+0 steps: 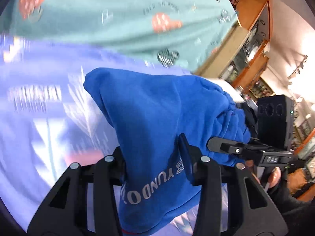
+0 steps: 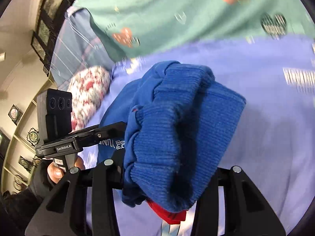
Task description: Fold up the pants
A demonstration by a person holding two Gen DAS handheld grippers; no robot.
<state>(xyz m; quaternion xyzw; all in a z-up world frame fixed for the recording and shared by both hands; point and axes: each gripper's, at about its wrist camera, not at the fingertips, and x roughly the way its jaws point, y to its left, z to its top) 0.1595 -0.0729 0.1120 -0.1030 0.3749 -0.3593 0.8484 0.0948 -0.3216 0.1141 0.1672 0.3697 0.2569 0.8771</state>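
The blue pants (image 1: 149,108) with white lettering hang bunched between both grippers, lifted above the bed. My left gripper (image 1: 157,169) is shut on the blue fabric by the lettering. My right gripper (image 2: 157,177) is shut on the ribbed waistband (image 2: 183,122), with a red label (image 2: 169,212) showing beneath. The right gripper also shows in the left wrist view (image 1: 226,145), clamped on the pants' other end. The left gripper shows in the right wrist view (image 2: 110,129), gripping the fabric beside the lettering.
A lilac printed sheet (image 1: 39,127) covers the bed, with a teal patterned blanket (image 1: 118,19) behind it. A floral pillow (image 2: 88,90) and striped cloth (image 2: 74,45) lie at the left. Wooden shelves (image 1: 254,45) and framed pictures (image 2: 43,29) line the walls.
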